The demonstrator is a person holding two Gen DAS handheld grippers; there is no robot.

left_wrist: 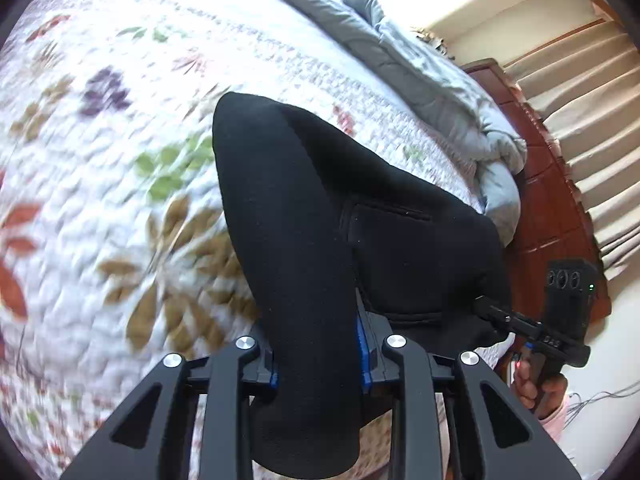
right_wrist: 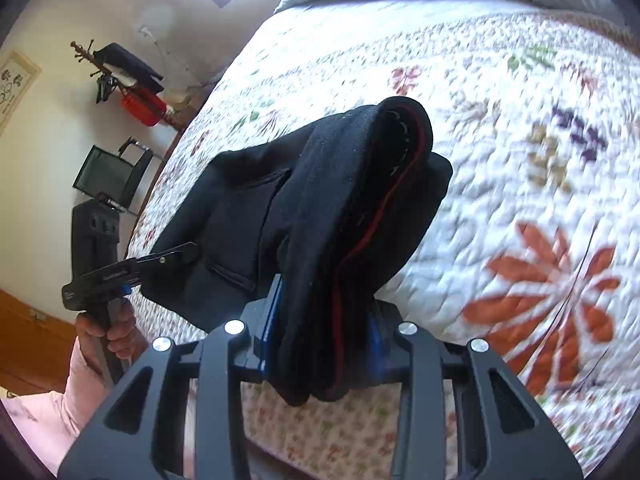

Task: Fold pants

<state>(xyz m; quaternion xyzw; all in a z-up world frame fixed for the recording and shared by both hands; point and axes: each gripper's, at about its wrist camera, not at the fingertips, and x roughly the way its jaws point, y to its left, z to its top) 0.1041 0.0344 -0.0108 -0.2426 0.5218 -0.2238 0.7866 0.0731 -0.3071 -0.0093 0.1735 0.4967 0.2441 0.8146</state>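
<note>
The black pants (left_wrist: 304, 216) are held up above a floral quilt (left_wrist: 120, 128), occupying the centre of both views. In the left wrist view a thick fold of the fabric is pinched between the blue-padded fingers of the left gripper (left_wrist: 320, 364) at lower centre, and a seamed pocket panel is seen to the right of it. In the right wrist view a bunched edge with red piping is clamped by the right gripper (right_wrist: 320, 344) at lower centre. Each gripper is also caught by the other camera: the right one at lower right of the left view, the left one at centre left of the right view, both pressed onto the cloth. A grey duvet (left_wrist: 432, 80) is heaped at the upper right.
</note>
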